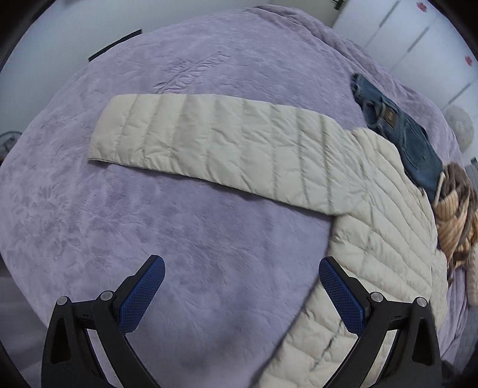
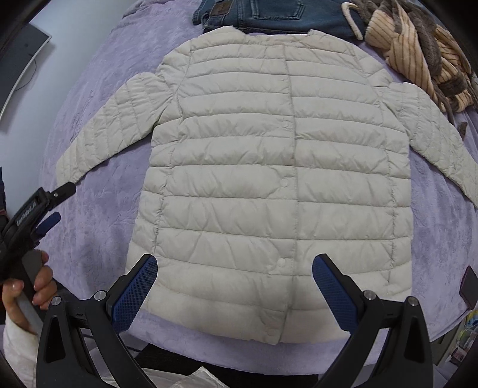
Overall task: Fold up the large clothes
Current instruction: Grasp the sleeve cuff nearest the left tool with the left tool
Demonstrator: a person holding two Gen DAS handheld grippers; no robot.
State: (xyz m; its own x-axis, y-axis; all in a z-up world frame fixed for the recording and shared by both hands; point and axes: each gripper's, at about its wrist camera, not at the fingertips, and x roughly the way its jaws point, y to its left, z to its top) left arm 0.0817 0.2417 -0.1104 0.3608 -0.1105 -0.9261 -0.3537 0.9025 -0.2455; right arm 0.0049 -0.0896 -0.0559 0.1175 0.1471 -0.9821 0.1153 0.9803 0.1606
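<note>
- While the cream quilted jacket lies flat, front up, snaps closed, on the lilac bedspread, folding looks not yet begun.
- Left gripper hovers wide open and empty over bare bedspread, its near sleeve stretched out ahead.
- Right gripper spreads wide over the hem, gripping nothing.
- Likely next: pinch a sleeve cuff and fold it across the body.
- Jeans and a striped garment lie beyond the collar.
</note>
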